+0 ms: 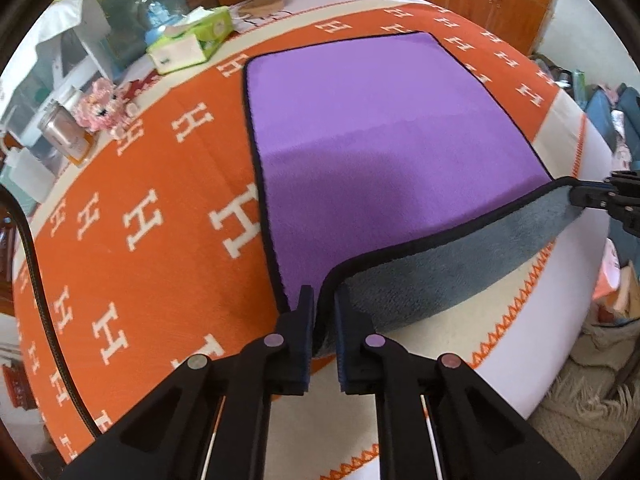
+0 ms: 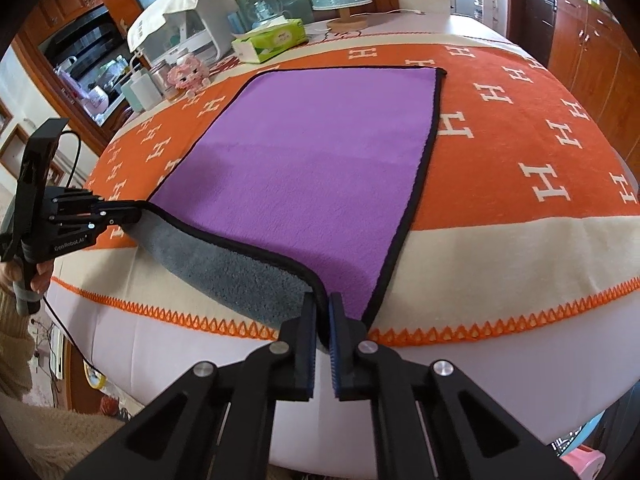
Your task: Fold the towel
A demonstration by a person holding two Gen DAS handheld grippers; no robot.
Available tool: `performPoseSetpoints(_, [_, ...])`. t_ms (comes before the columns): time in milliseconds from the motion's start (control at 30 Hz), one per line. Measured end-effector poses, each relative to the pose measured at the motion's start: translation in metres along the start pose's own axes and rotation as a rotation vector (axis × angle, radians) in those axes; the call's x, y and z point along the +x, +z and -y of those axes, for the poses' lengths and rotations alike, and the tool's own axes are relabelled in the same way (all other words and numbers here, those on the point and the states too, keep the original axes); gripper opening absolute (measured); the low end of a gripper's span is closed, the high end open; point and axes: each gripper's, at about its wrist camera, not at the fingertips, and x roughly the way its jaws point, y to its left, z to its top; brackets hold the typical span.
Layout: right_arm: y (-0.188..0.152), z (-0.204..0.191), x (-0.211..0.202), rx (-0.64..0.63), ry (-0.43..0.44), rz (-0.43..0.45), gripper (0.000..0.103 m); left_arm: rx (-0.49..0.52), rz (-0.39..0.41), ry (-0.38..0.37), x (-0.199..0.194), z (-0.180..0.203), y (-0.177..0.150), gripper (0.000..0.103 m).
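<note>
Lower centre of each wrist view: left tongs (image 1: 324, 320) and right tongs (image 2: 323, 316), each pinching one near corner of the towel (image 1: 380, 128), its near hem lifted and grey underside showing. The rest lies flat, purple side up, mid-frame on the orange-clothed table (image 1: 132, 200). To fold well, both corners should likely travel level, hem taut, toward the far hem at upper centre.

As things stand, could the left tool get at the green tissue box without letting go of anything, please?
Probably not. The left tool is shut on the towel at its near corner, and the green tissue box sits at the table's far side, beyond the towel. Nothing blocks the path, but reaching would drag the towel along.
</note>
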Motion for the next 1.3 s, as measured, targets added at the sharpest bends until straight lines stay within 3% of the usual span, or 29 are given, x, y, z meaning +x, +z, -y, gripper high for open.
performPoseSetpoints(333, [0.039, 0.009, -0.006, 0.031, -0.057, 0.099, 0.005, -0.050, 0.087, 0.131, 0.003, -0.003, 0.048, 0.007])
performPoseSetpoints(667, [0.111, 0.039, 0.005, 0.096, -0.125, 0.189, 0.005, -0.123, 0.178, 0.213, 0.022, -0.020, 0.135, 0.006])
performPoseSetpoints(1033, [0.179, 0.065, 0.043, 0.142, -0.202, 0.202, 0.005, -0.227, 0.179, 0.264, 0.060, -0.042, 0.196, 0.006])
performPoseSetpoints(1300, [0.202, 0.077, 0.070, 0.153, -0.253, 0.186, 0.005, -0.269, 0.152, 0.299, 0.088, -0.047, 0.222, 0.006])
